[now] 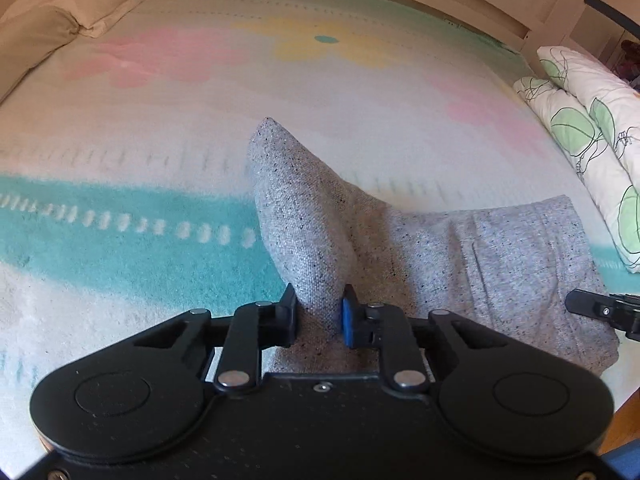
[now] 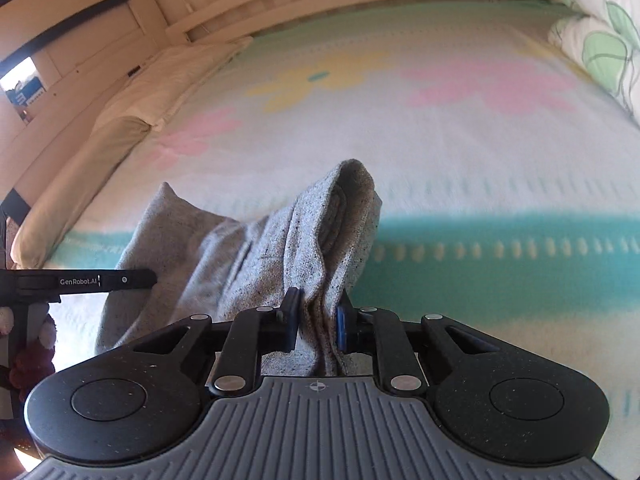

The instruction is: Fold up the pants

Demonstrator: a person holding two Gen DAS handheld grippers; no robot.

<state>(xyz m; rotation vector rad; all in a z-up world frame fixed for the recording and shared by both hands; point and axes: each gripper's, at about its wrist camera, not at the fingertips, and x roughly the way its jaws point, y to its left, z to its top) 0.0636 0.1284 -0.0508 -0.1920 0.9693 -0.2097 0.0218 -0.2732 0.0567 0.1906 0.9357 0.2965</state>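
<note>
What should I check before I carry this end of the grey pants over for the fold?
1. Left tool shut on the grey pants: ok.
2. Right tool shut on the pants: ok, several layers pinched.
3. Both held ends lifted off the blanket: ok.
4. Blanket ahead free of other items: ok in both views.
5. Far part of the pants lying flat: cannot tell, it is bunched and partly hidden.
6. Floral pillows apart from the pants: ok.
</note>
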